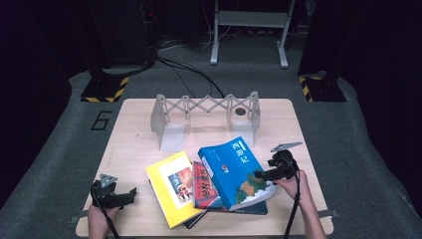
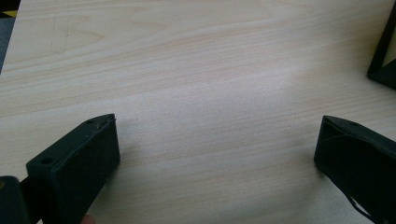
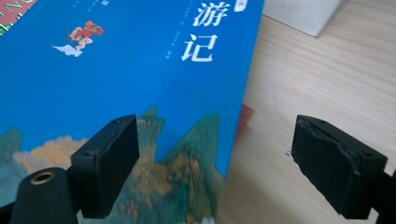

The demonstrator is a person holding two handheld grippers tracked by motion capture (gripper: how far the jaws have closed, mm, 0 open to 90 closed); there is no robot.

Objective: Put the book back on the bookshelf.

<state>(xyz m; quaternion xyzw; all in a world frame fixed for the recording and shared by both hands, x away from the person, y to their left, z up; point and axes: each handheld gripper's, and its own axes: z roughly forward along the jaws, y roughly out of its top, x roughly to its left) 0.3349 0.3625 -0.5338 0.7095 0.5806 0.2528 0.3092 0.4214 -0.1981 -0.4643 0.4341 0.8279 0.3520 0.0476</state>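
Our right gripper (image 1: 262,174) stood wide open, holding nothing, astride the blue book's (image 1: 238,172) edge at four o'clock; we judged it should close squarely; left gripper (image 1: 130,193) gaped, empty

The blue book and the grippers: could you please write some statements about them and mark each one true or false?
1. The right gripper is open, its jaws either side of the blue book's edge. True.
2. The blue book stands in the white rack. False: it lies flat on the other books.
3. The left gripper holds the yellow book. False: it is open over bare table.
4. The yellow book lies left of the blue one. True.
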